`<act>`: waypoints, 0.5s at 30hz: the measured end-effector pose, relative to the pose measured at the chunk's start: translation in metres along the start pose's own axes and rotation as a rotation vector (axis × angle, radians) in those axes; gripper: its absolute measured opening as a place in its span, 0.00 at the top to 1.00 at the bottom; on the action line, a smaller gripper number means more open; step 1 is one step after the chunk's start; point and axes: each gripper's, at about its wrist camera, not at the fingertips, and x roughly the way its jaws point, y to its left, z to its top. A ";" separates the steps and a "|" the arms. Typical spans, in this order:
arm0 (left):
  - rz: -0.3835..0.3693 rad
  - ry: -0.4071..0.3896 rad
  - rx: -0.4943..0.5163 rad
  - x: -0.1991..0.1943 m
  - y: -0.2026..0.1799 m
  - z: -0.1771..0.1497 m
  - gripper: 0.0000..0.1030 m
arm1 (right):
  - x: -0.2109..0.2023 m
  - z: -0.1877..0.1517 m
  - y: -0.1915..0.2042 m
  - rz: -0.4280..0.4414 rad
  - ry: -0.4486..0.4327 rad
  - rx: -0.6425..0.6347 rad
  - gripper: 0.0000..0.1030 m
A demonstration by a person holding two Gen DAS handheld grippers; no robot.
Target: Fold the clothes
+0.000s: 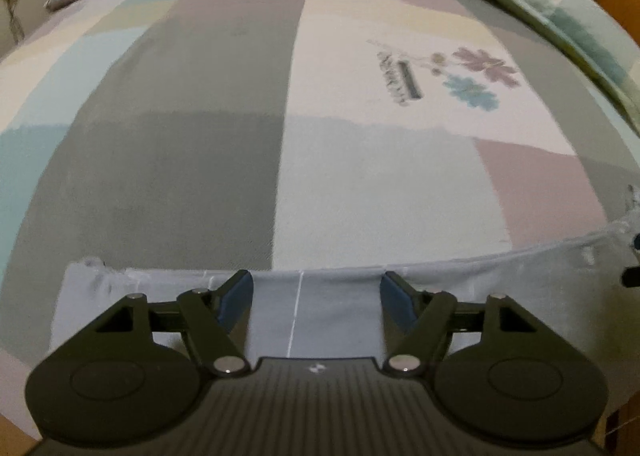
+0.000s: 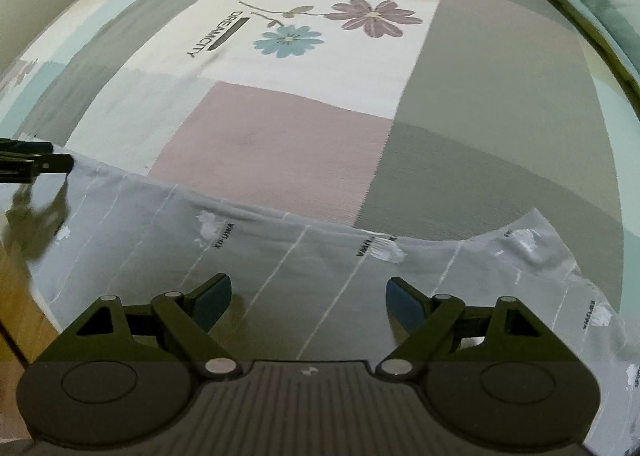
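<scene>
Both hand-held grippers, left point(image 1: 316, 302) and right point(image 2: 308, 306), gape unclenched above grey garment point(image 2: 280, 256) lying along bed's point(image 2: 280, 128) near edge. Risk: thin fabric slipping, bunching when pinched.

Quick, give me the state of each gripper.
Left gripper: open above the pale grey garment, holding nothing.
Right gripper: open above the same garment, holding nothing.

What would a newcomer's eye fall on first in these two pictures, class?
The purple and blue printed flowers on the patchwork bedsheet, mid-bed. Then the pale grey garment with thin white stripes, spread along the near edge, with the open left gripper and right gripper above it.
</scene>
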 end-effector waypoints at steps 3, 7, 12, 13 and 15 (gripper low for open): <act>-0.007 -0.032 -0.011 -0.009 -0.002 0.004 0.31 | -0.002 0.006 0.005 0.012 -0.003 -0.025 0.14; 0.009 -0.044 -0.041 -0.029 0.006 -0.004 0.30 | -0.004 0.014 0.011 0.036 0.007 -0.046 0.14; 0.101 -0.006 -0.065 -0.025 0.029 -0.017 0.30 | -0.001 0.024 0.015 0.047 0.004 -0.073 0.14; 0.117 0.004 -0.069 -0.020 0.035 -0.018 0.30 | 0.000 0.026 0.016 0.048 0.002 -0.079 0.14; 0.141 0.021 -0.080 -0.011 0.047 -0.020 0.30 | 0.002 0.028 0.016 0.050 0.005 -0.084 0.14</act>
